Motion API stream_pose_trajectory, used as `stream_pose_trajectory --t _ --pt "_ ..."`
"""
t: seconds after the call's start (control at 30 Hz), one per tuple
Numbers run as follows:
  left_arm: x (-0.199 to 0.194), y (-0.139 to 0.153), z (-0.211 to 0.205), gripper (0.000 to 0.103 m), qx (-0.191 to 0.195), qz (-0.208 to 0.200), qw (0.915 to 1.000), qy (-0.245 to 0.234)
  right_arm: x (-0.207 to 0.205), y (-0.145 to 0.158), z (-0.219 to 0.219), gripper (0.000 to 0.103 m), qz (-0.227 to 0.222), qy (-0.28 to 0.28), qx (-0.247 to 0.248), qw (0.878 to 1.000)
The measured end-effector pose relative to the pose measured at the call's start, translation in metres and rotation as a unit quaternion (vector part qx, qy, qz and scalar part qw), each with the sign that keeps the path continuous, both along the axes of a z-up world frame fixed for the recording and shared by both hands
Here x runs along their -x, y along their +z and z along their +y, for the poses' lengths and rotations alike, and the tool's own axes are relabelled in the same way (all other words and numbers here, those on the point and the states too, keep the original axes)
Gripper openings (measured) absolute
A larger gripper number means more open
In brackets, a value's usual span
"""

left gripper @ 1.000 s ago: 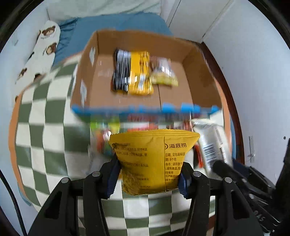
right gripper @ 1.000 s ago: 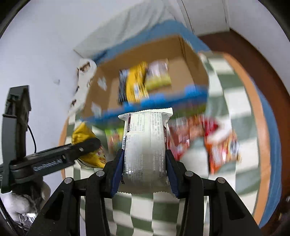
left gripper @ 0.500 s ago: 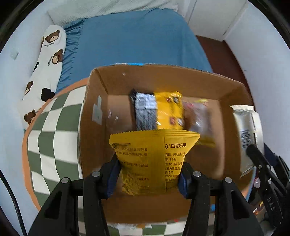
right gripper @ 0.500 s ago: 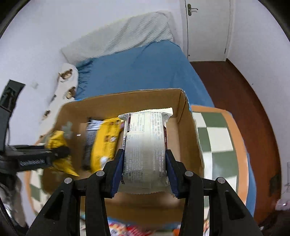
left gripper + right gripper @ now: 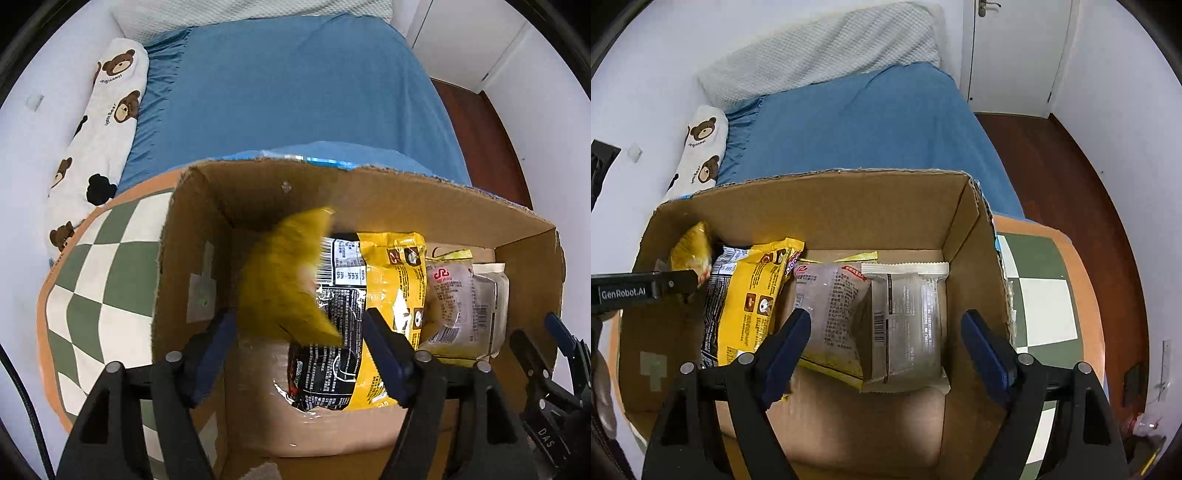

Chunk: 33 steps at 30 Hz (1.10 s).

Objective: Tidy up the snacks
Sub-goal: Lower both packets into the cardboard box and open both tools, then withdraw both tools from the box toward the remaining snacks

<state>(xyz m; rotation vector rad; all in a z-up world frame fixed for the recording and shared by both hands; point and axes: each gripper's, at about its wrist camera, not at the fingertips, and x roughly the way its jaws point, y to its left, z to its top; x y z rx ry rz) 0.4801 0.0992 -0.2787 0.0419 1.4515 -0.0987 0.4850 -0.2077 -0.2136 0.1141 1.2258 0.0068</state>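
Both the left gripper (image 5: 299, 350) and right gripper (image 5: 882, 350) are opening, gripping nothing, above the brown cardboard box (image 5: 827, 192); inside, the silver-grey foil packet (image 5: 908, 321) lies at three o'clock and the blurred yellow pouch (image 5: 284, 280) at nine; any remainder cannot be told.

Snack packets (image 5: 827, 314) side by side in box (image 5: 849, 206) (on table (image 5: 1045, 317)).
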Motion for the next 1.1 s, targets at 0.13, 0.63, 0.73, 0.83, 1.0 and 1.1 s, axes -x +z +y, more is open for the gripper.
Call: stream_pose_trajectory --t 0.13,0.63,0.73,0.83,1.0,1.1 --pt "0.008 -0.002 0.001 0.077 0.002 0.003 1.0000 -0.001 0.000 -0.002 -0.004 0.088 0.013 -0.011 -0.015 1.000" --pt "0.102 0.057 -0.001 0.077 0.027 -0.079 0.9964 -0.015 0.075 0.021 0.017 0.088 0.019 -0.009 -0.038 0.999" --pt "0.122 0.071 -0.002 0.077 0.035 -0.093 0.9949 -0.019 0.092 0.036 0.016 0.088 0.005 -0.007 -0.034 0.999" --pt "0.140 0.088 -0.001 0.077 0.043 -0.111 0.9928 -0.018 0.106 0.052 0.015 0.088 -0.009 -0.007 -0.037 0.999" --pt "0.168 0.116 0.002 0.077 0.048 -0.139 0.9890 -0.018 0.132 0.083 0.013 0.088 -0.040 -0.007 -0.035 0.999" --pt "0.183 0.129 0.003 0.076 0.048 -0.154 0.9868 -0.017 0.148 0.102 0.013 0.088 -0.056 -0.007 -0.039 0.998"
